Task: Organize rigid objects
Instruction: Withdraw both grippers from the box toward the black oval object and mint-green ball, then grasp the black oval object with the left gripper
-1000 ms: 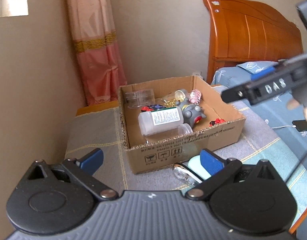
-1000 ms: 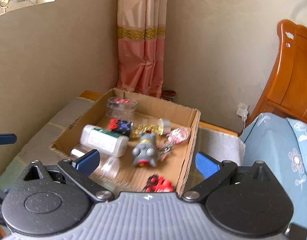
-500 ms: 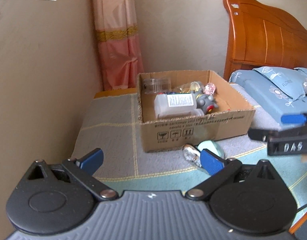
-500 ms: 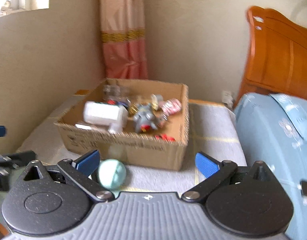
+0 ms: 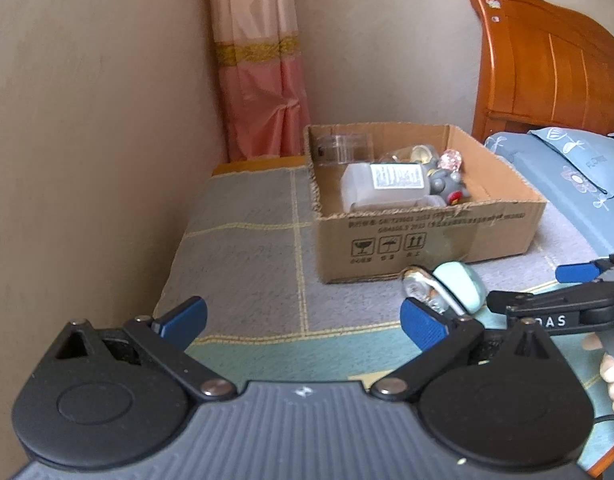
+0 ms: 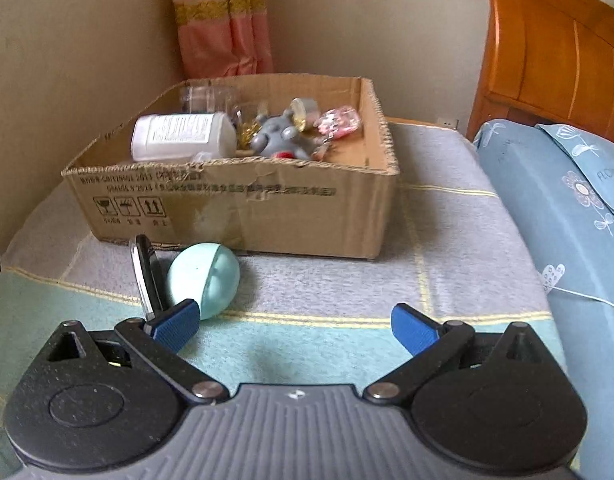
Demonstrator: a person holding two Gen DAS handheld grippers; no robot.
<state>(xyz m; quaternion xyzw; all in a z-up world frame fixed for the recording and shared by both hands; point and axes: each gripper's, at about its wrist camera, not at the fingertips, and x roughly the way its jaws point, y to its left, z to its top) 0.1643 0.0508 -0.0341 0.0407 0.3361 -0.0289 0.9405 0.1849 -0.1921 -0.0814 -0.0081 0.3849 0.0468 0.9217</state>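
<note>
Right wrist view: the mint egg-shaped case [image 6: 205, 285] is seen lower left, long axis tilted up-right; both hand-held grippers [image 6: 294, 326] [image 5: 303, 322] are spread wide, empty.

Three handling symbols on cardboard box [image 6: 243, 208] front; "FLORY" on pillow [image 6: 587, 168].

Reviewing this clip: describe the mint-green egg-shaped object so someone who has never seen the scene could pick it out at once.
Find the open cardboard box on the grey checked blanket. On the blanket just outside its printed front wall lies the mint-green egg-shaped object. It is smooth, rounded and pastel, unlike the flat shiny metal piece standing beside it.
</note>
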